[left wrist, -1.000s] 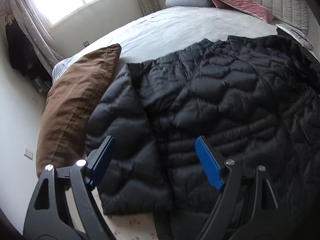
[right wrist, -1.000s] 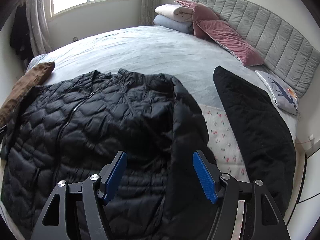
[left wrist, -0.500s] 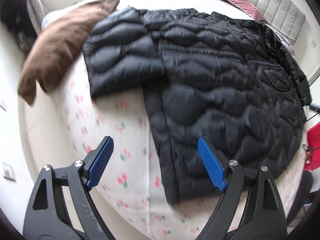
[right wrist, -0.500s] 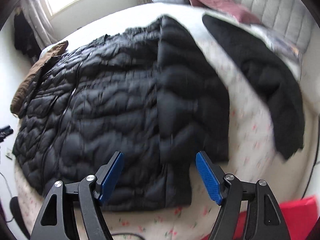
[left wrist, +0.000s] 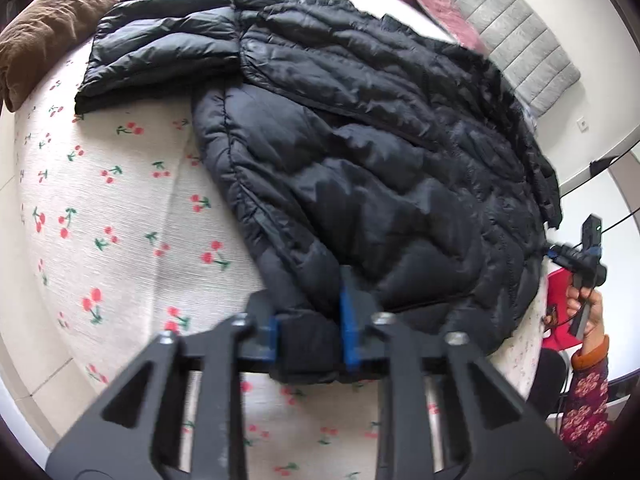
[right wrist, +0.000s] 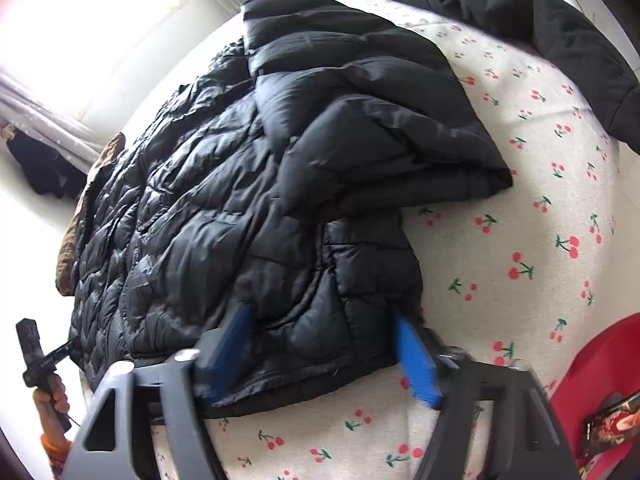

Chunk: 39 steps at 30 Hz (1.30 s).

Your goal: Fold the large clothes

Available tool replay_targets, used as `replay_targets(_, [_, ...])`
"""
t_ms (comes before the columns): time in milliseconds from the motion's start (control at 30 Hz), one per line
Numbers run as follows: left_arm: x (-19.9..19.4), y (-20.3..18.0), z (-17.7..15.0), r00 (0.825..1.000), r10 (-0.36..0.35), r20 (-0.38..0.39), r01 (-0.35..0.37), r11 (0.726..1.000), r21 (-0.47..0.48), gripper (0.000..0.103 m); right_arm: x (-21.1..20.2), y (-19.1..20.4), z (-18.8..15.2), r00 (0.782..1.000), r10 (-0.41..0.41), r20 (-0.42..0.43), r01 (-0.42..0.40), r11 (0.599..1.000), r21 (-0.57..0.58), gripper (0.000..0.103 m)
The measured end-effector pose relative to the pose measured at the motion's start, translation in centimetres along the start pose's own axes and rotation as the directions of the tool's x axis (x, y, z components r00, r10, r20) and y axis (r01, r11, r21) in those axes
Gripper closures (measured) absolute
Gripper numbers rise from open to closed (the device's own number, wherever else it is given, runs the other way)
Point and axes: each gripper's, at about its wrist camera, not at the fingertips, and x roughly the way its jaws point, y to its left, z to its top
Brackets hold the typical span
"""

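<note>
A black quilted puffer jacket [left wrist: 360, 152] lies spread on the bed, both sleeves folded inward. My left gripper [left wrist: 308, 328] is shut on the jacket's bottom hem at its left corner. In the right wrist view the same jacket [right wrist: 240, 208] fills the middle, and my right gripper [right wrist: 324, 344] is open, its blue fingers either side of the hem's right corner, not closed on it. The right gripper also shows small at the left wrist view's right edge [left wrist: 586, 256].
The bed has a white sheet with red cherries [left wrist: 100, 208]. A brown pillow [left wrist: 44, 28] lies at the far left. A second black garment [right wrist: 540, 28] lies at the upper right. A red object [right wrist: 600, 364] sits by the bed's edge.
Both grippers dropped to the jacket's bottom hem. The left gripper closed on the hem's left corner. The right gripper's open fingers now straddle the hem's right corner.
</note>
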Motion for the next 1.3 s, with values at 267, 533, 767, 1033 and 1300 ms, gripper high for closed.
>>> replay_targets(267, [-7.2,-1.9,-1.3,0.994,-0.054,0.093,0.052,0.998,0.021,0.086,-5.4,2.4,-1.5,0.997,0.032,0.063,-0.03,0.999,-0.043,0.096])
replay_targets(533, [-10.0,-4.2,-4.0,0.999,0.042,0.005,-0.042,0.986,0.163,0.082,-10.5,4.4,-4.6,0.999,0.044,0.029,-0.039,0.988,-0.151,0.094])
replay_targets(767, [-8.7,-4.5,-3.8,0.946,0.326,-0.005,-0.316,0.921,0.228,0.029,-10.4,3.4,-3.4,0.975,-0.224,-0.008,0.219,0.96,-0.175,0.042])
replay_targets(1033, [-10.4,-5.8,-0.8,0.958,0.247,0.148,-0.268,0.952,0.147,0.019,-9.2,3.0,-0.2,0.968,-0.243,0.061,0.25,0.952,-0.178,0.033])
replay_targets(1300, [-5.6,-10.3,2.4,0.975,0.152,0.164,-0.171,0.979,0.107,0.018,-2.7,2.9,2.1,0.916,-0.392,0.09,0.402,0.887,-0.228,0.061])
